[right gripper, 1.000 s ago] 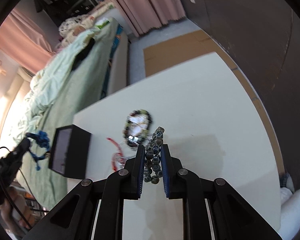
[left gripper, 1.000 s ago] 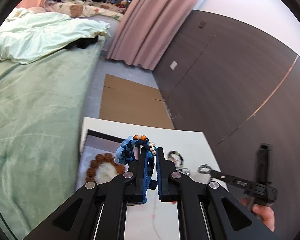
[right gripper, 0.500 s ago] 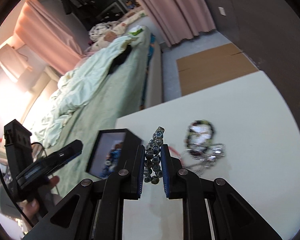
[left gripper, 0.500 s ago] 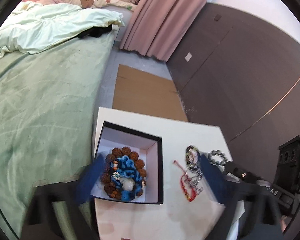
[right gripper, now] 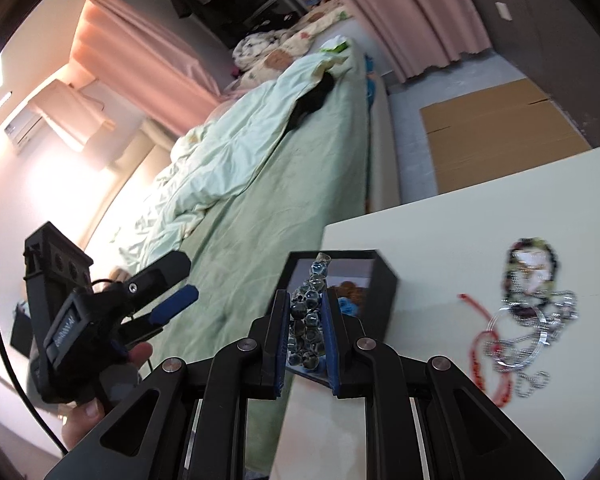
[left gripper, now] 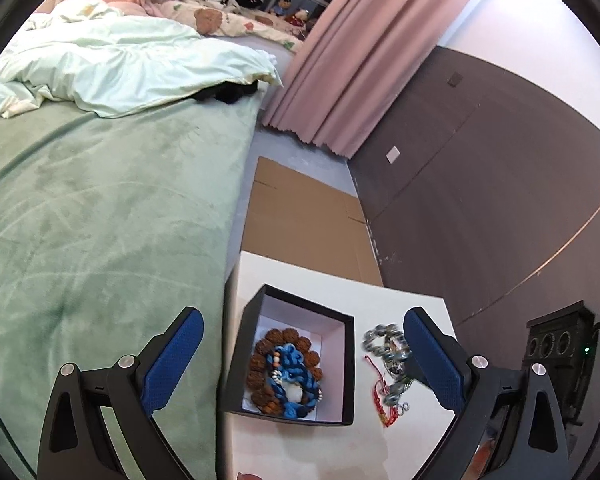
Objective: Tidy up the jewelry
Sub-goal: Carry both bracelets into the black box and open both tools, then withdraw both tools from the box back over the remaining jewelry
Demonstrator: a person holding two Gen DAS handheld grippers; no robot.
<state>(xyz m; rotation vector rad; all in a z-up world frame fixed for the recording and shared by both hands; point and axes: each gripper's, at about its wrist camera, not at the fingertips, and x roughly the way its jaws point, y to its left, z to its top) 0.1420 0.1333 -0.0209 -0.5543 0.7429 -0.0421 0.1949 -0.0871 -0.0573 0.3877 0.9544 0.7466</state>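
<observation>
Already two pieces sit in the black box (left gripper: 288,360): a ring of brown wooden beads (left gripper: 260,360) with a blue beaded bracelet (left gripper: 290,376) lying on top of it, both resting on the pale lining. That part looks settled.

Your left gripper (left gripper: 300,364) stands wide, its blue pads far apart on either side of the box and nothing between them. It hangs above the box rather than touching it.

Your right gripper (right gripper: 305,320) is narrow and clamped on a grey glass-bead bracelet (right gripper: 308,312), which bunches between the pads and sticks out past the tips. In the right wrist view that bracelet lines up with the box's open top, so I judge it to be the next piece going in; whether it is directly over the opening or just short of it I cannot tell from this angle.

Left on the desk (right gripper: 440,240), just beside the box on its right, is a small tangled heap: a dark beaded bracelet (right gripper: 534,264), a silver chain (right gripper: 536,328) and a red cord (right gripper: 484,344), overlapping one another. So, by my reading, you are around halfway: two stored, one in transit, about three waiting. The tangle may need separating, since lifting one strand could drag the others along. The blur makes finer detail of that heap hard to read.
</observation>
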